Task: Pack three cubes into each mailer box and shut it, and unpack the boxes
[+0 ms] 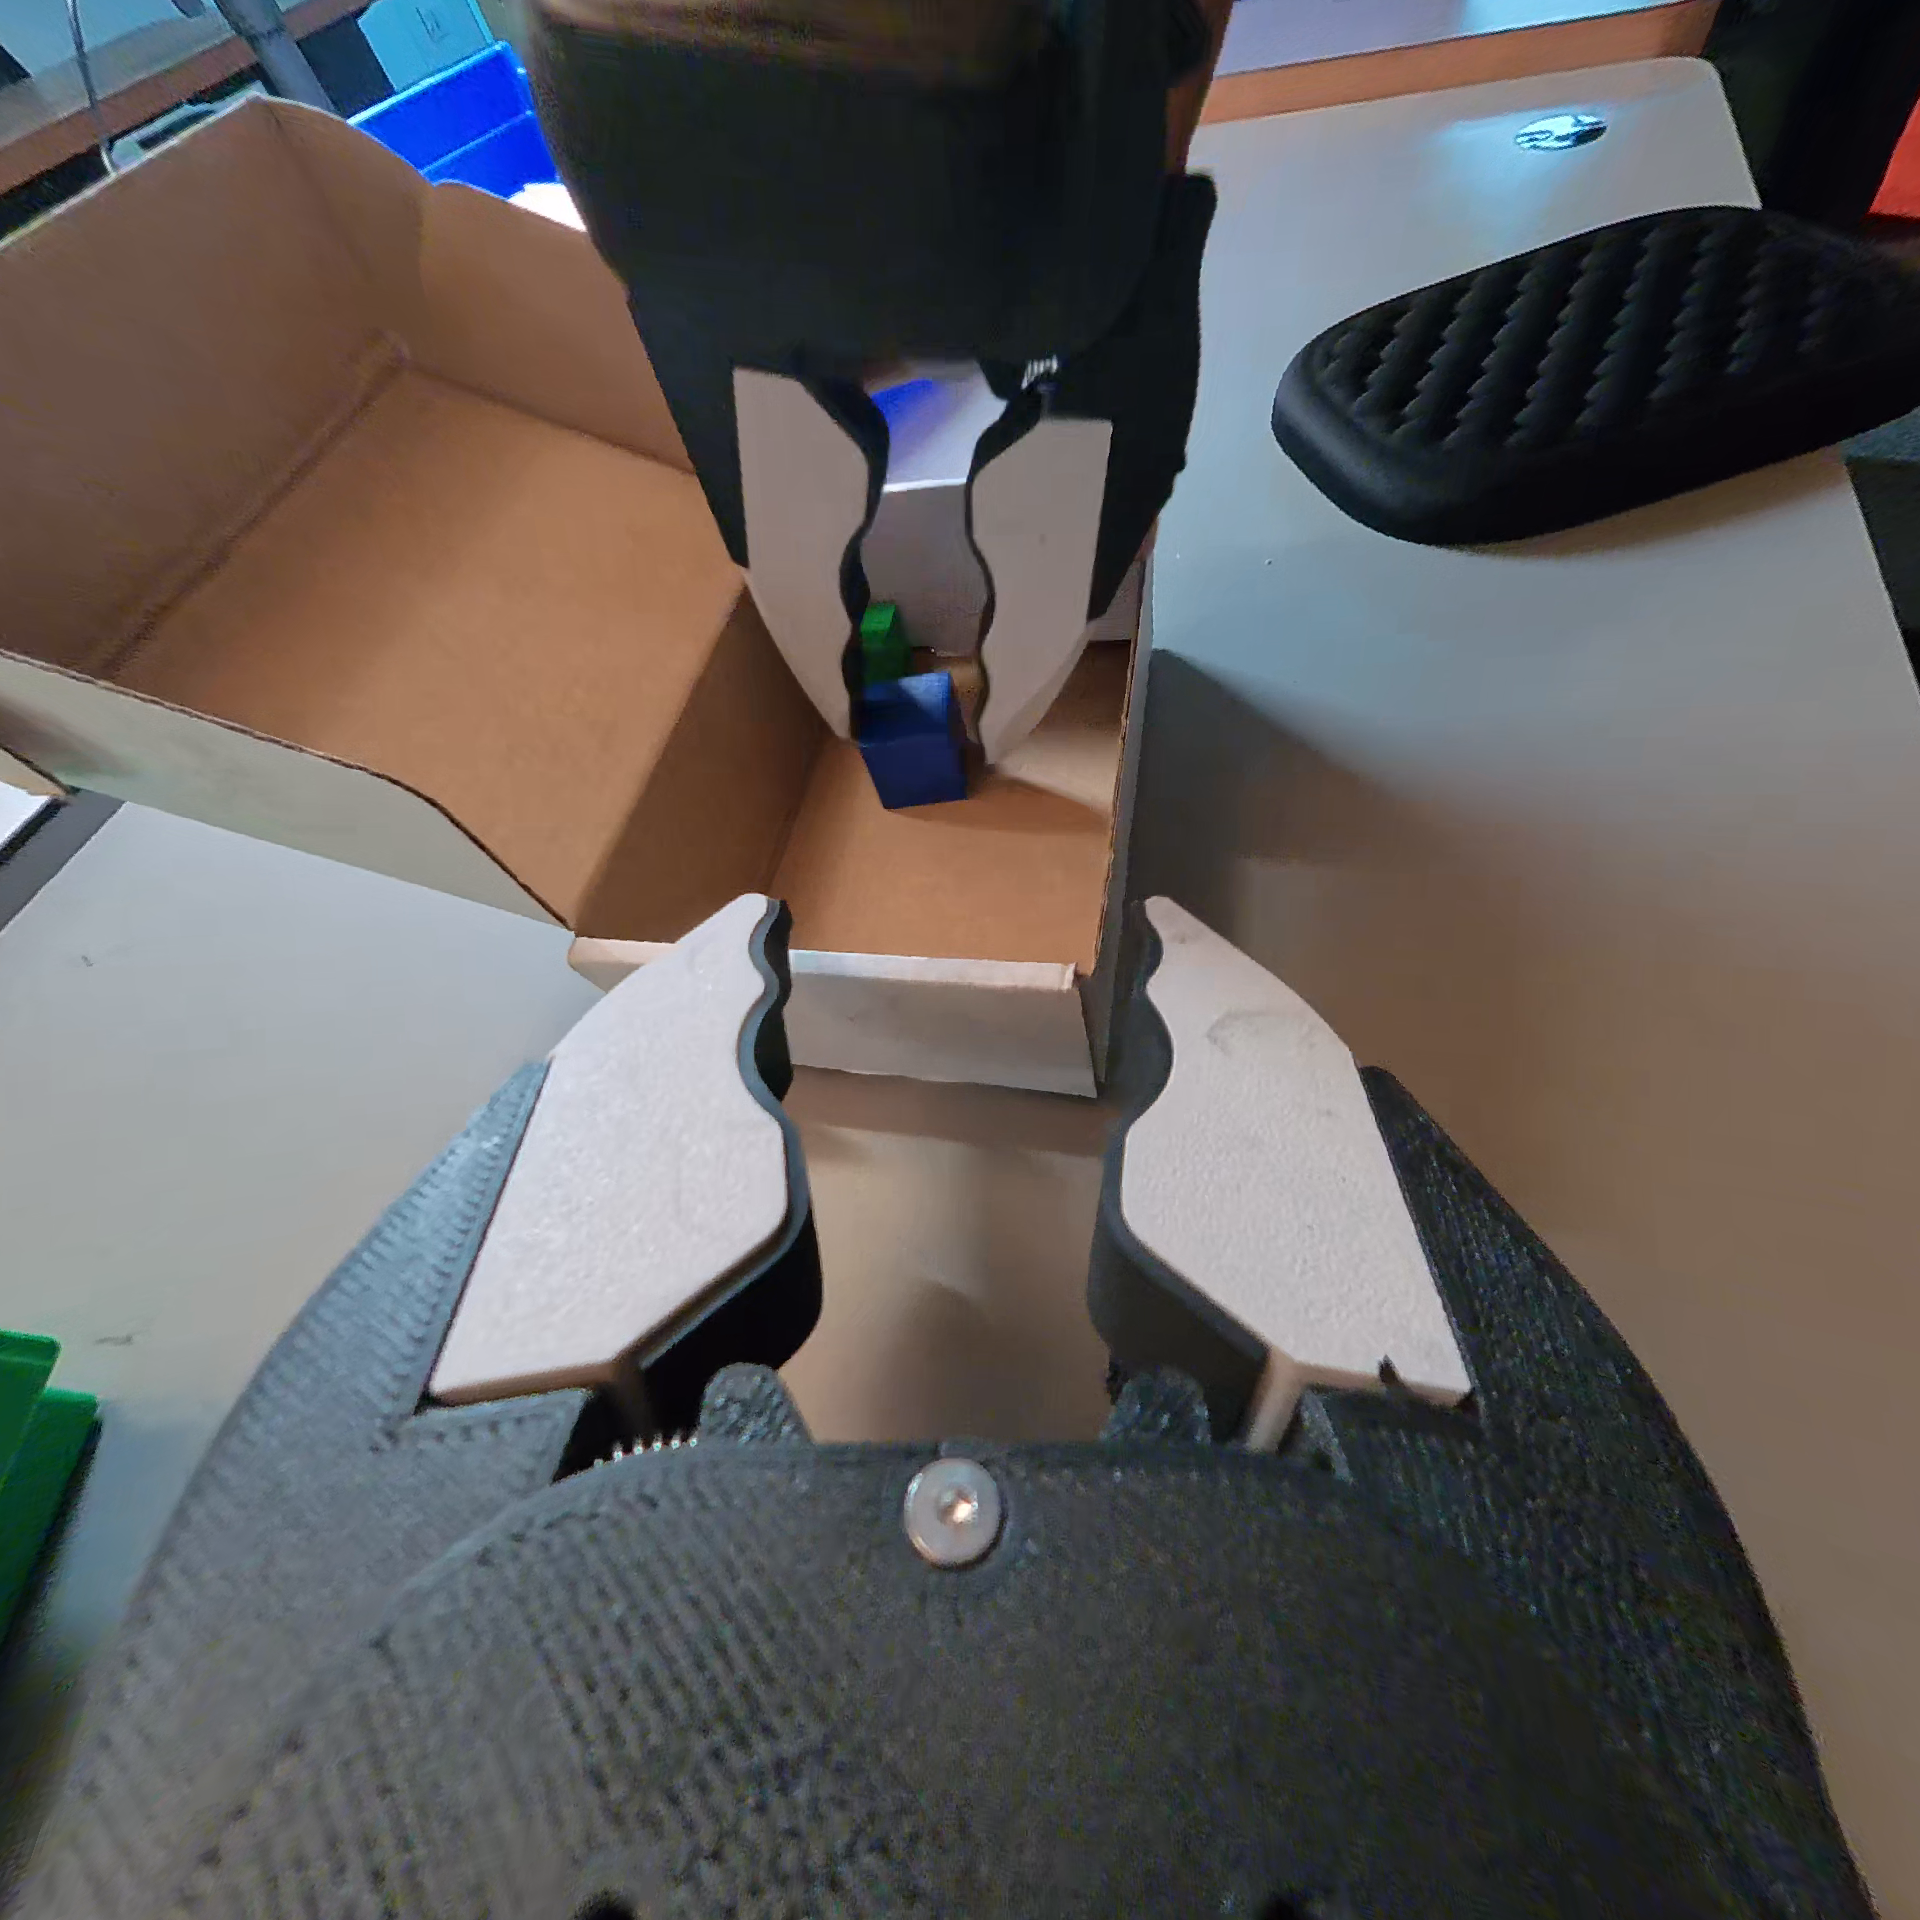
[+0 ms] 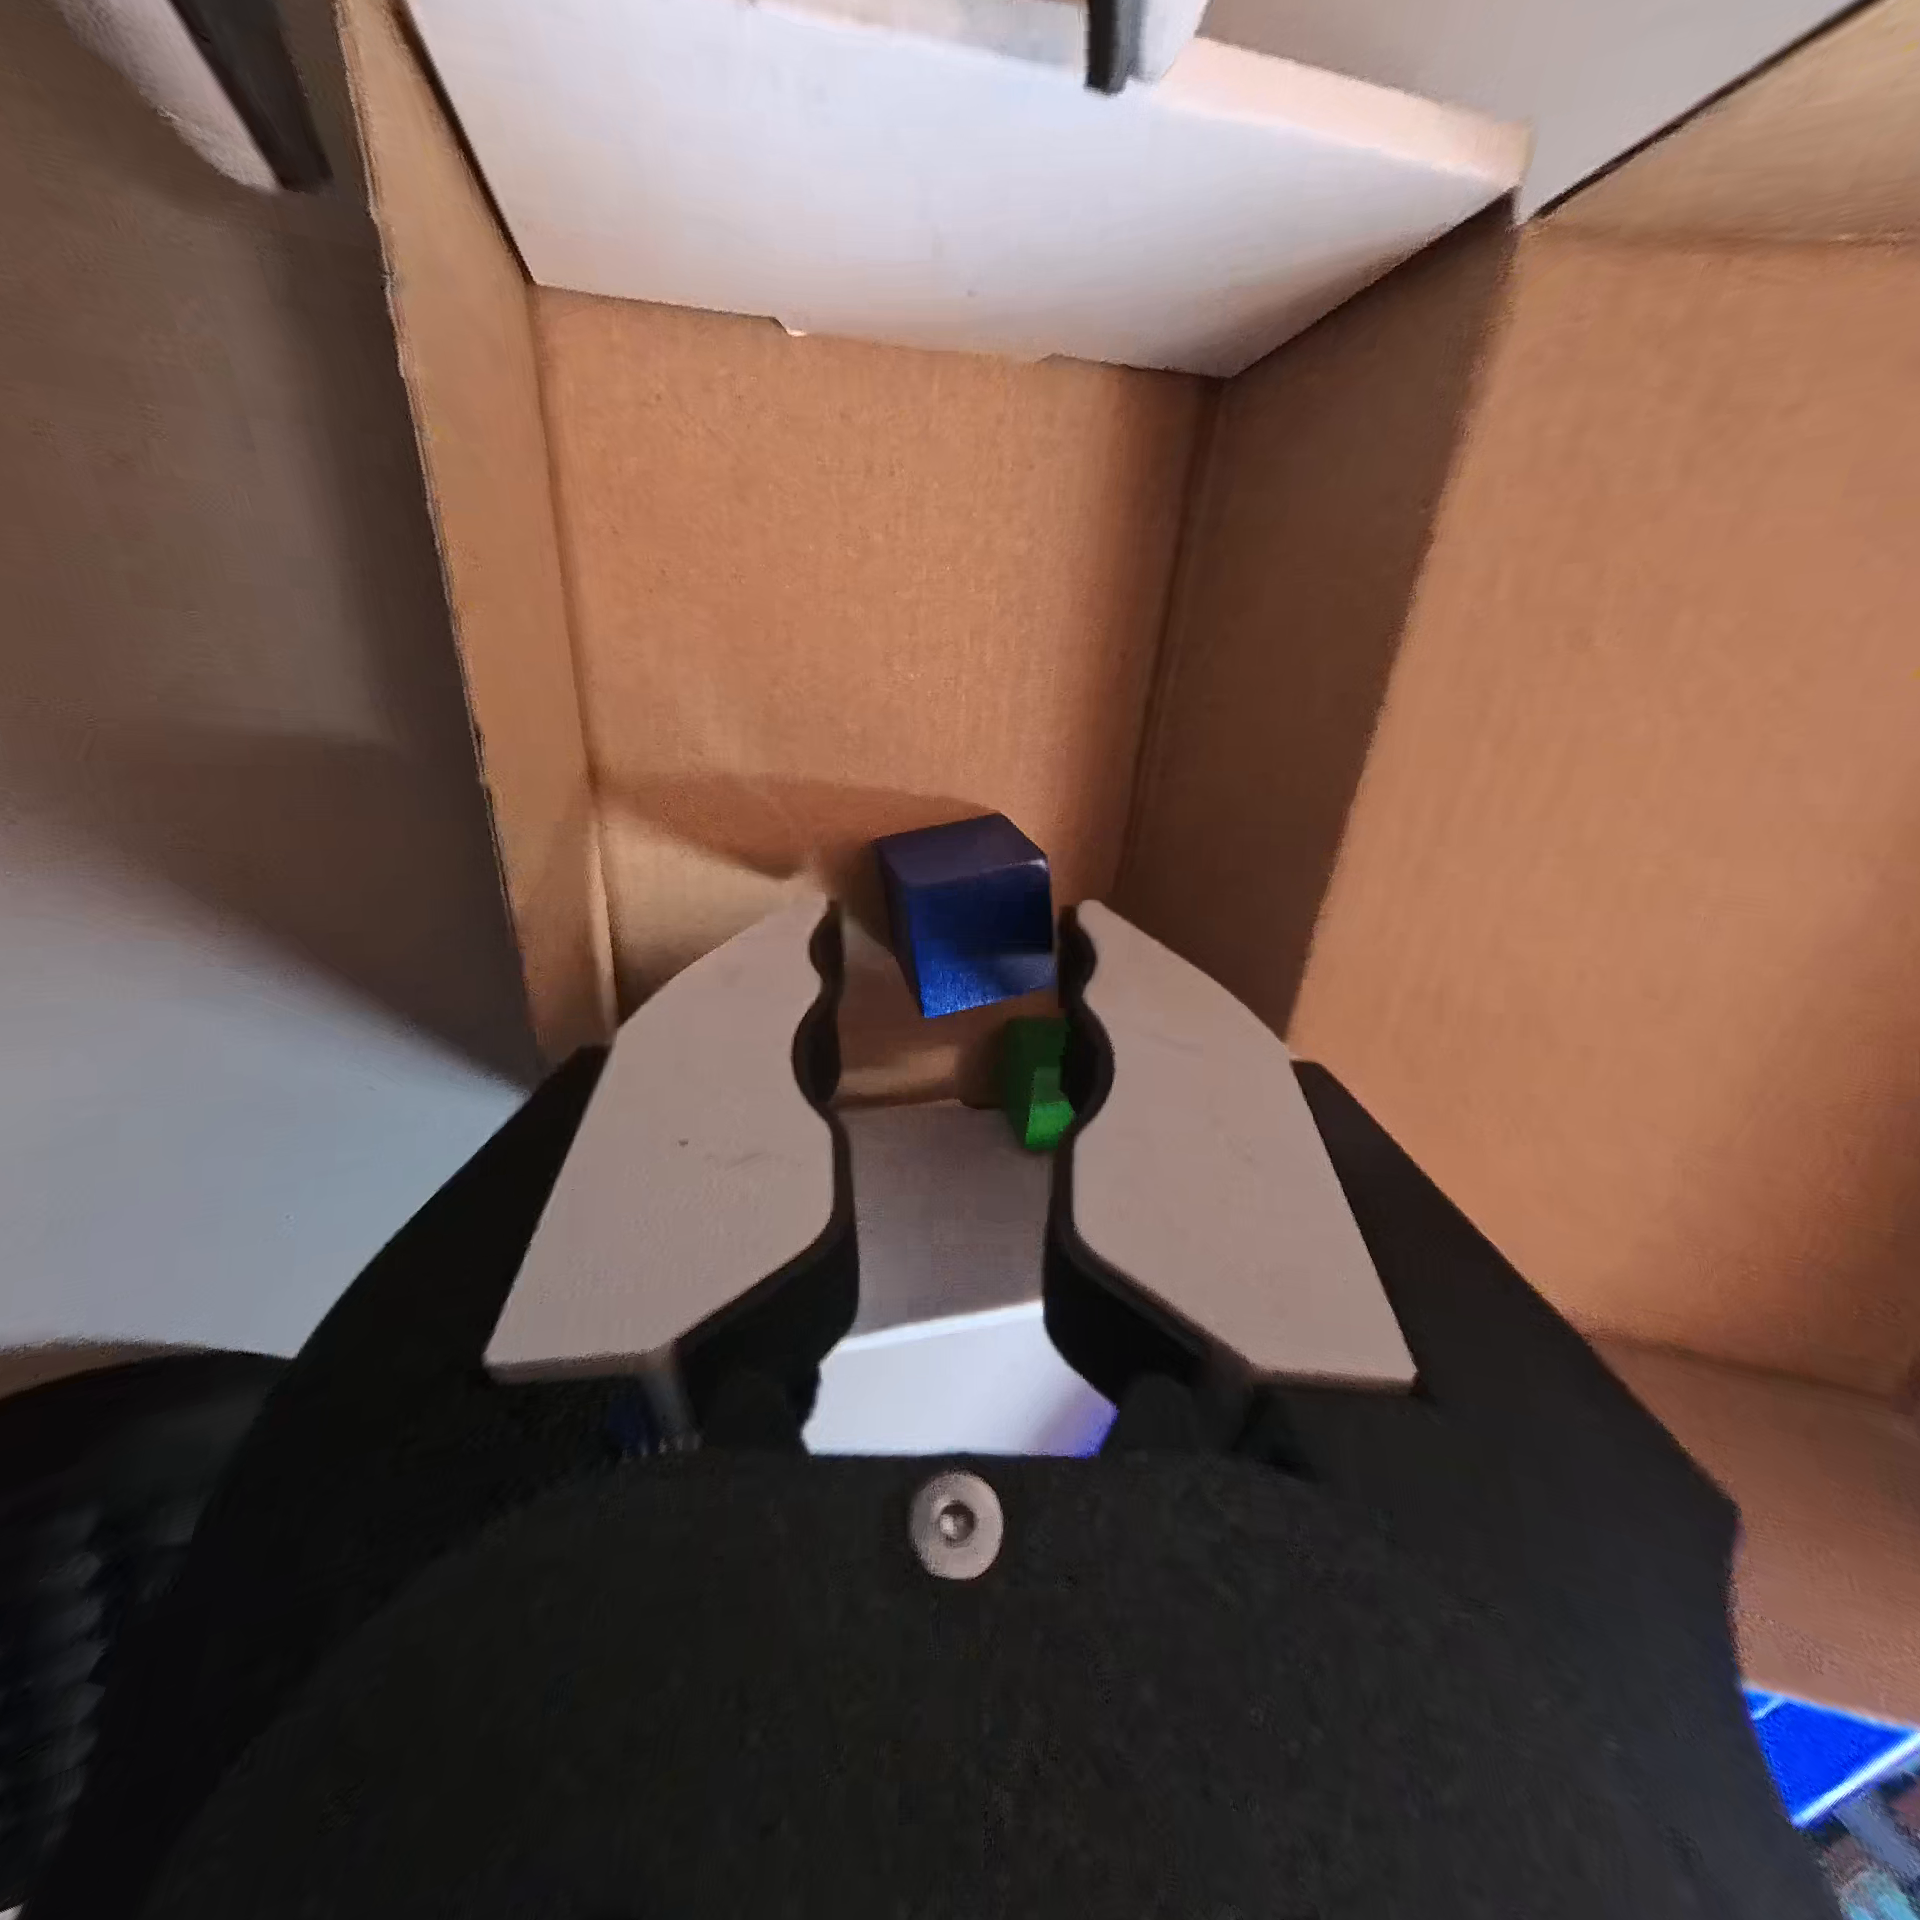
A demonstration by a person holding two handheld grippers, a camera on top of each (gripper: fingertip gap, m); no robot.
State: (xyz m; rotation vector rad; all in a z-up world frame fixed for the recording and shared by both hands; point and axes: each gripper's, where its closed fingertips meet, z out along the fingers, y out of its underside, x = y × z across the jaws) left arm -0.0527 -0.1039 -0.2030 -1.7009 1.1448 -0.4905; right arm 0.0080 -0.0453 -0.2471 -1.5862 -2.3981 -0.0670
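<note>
At the lower left edge of the left wrist view a green object (image 1: 31, 1455) lies on the grey table (image 1: 260, 1091). Above it, filling the upper left, the mailer box (image 1: 935, 1013) stands open, its lid (image 1: 260, 416) folded back and showing the brown inside. In the bottom centre the left gripper (image 1: 961, 997) is spread wide and empty, its tips on either side of the box's near white wall. At centre frame the right gripper (image 1: 920, 717) reaches down into the box, parted a little, with the blue cube (image 1: 914, 743) on the box floor between its tips; whether the fingers touch the cube cannot be told. A green cube (image 1: 881, 634) sits just behind. At the upper right lies a black textured pad (image 1: 1610, 384).

In the right wrist view the right gripper (image 2: 951, 925) frames the blue cube (image 2: 971, 914) at centre, the green cube (image 2: 1034, 1086) just right of it.
</note>
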